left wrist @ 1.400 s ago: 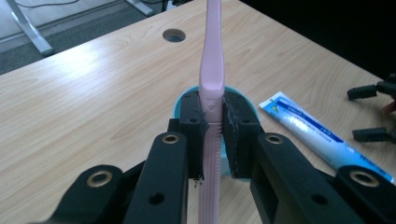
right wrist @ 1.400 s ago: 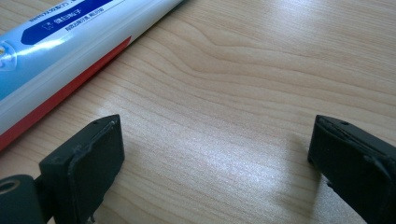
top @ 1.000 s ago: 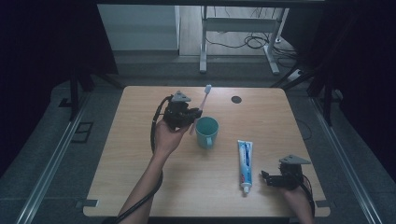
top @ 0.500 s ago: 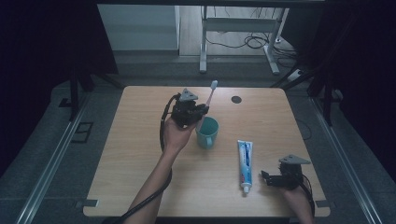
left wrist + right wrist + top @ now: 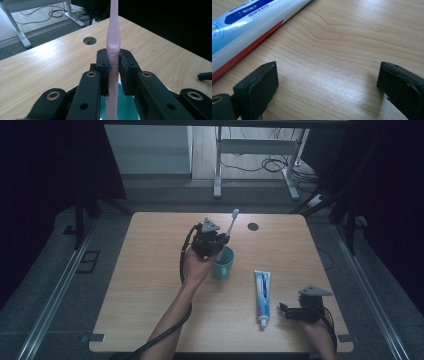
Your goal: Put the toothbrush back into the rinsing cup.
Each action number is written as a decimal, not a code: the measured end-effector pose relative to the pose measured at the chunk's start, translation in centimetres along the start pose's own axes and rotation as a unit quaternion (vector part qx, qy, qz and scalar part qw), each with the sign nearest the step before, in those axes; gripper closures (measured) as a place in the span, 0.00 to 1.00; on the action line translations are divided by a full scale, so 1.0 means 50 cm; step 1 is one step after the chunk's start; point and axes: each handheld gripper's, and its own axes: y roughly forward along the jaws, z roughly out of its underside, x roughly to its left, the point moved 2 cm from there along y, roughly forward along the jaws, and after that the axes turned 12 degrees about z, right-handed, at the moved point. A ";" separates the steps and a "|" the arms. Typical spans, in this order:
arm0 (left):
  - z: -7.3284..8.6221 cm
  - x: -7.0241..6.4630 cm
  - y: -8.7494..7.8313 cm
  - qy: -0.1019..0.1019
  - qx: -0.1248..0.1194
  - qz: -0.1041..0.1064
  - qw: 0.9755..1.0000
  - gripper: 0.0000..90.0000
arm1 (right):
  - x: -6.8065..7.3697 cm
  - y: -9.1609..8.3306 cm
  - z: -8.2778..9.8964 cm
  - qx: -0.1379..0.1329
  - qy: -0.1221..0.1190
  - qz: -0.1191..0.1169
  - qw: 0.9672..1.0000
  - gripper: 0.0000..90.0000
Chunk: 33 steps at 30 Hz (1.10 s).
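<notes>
A teal cup [image 5: 223, 263] with a side handle stands upright near the middle of the wooden counter [image 5: 150, 295]; in the left gripper view its teal rim [image 5: 126, 107] lies directly under the jaws, and the lower end of a pink toothbrush [image 5: 113, 45] drops toward its mouth, though whether the tip is inside cannot be told. The left hand-held gripper [image 5: 216, 243] sits at the cup's 11 o'clock, just above its rim, with its jaws nearly together and clamped on the ribbed handle of the toothbrush, which stands almost upright with its white head [image 5: 235, 213] tilted toward 1 o'clock. The right hand-held gripper [image 5: 286, 310] rests low at the counter's 5 o'clock corner, jaws spread wide with only bare wood between them, holding nothing. A toothpaste tube [image 5: 262, 292] lies flat just to that gripper's 9 o'clock, apart from it, running lengthwise from 12 to 6 with its cap toward the near edge. A round cable hole [image 5: 253, 226] marks the far side at 1 o'clock of the cup. The counter's left half, from 7 to 10 o'clock, is open wood up to the edge.
</notes>
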 end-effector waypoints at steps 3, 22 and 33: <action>0.010 0.002 0.008 -0.002 0.003 -0.001 1.000 0.88 | 0.000 0.000 0.000 0.000 0.000 0.000 1.000 0.04; 0.068 0.009 0.042 -0.012 0.022 -0.012 1.000 0.88 | 0.000 0.000 0.000 0.000 0.000 0.000 1.000 0.04; 0.093 0.010 0.064 -0.022 0.041 -0.018 0.999 0.88 | 0.000 0.000 0.000 0.001 0.001 0.000 1.000 0.04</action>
